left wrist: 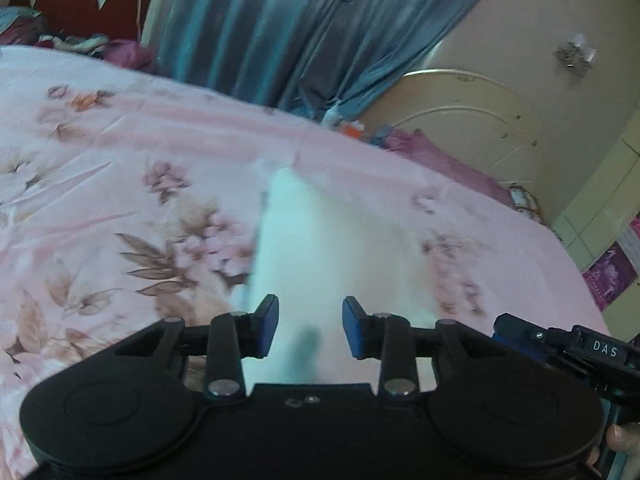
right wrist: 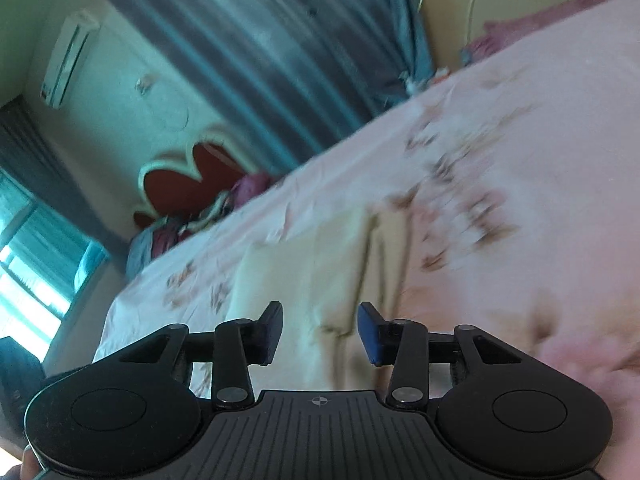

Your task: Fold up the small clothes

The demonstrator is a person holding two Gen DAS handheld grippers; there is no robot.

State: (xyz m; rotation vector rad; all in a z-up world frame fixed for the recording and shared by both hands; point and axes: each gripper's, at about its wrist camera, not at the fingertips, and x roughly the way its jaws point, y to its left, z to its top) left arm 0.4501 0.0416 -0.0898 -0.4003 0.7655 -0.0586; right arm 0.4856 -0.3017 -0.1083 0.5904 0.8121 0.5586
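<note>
A small white garment [left wrist: 332, 248] lies on the pink floral bedsheet [left wrist: 120, 152], running away from my left gripper [left wrist: 310, 326]. The left gripper is open, its blue pads either side of the garment's near end, with nothing gripped. In the right wrist view the same pale garment [right wrist: 316, 276] lies on the sheet [right wrist: 520, 140] just ahead of my right gripper [right wrist: 318, 332], which is open and empty above it. The right gripper's body [left wrist: 568, 344] shows at the lower right of the left wrist view. Both views are blurred and tilted.
Blue curtains [left wrist: 280, 28] hang behind the bed. A red headboard [left wrist: 84, 0] with piled cloth [left wrist: 96, 46] stands at one end, a cream footboard [left wrist: 472, 128] at the other. A wall air conditioner [right wrist: 68, 60] and a window [right wrist: 36, 276] show in the right wrist view.
</note>
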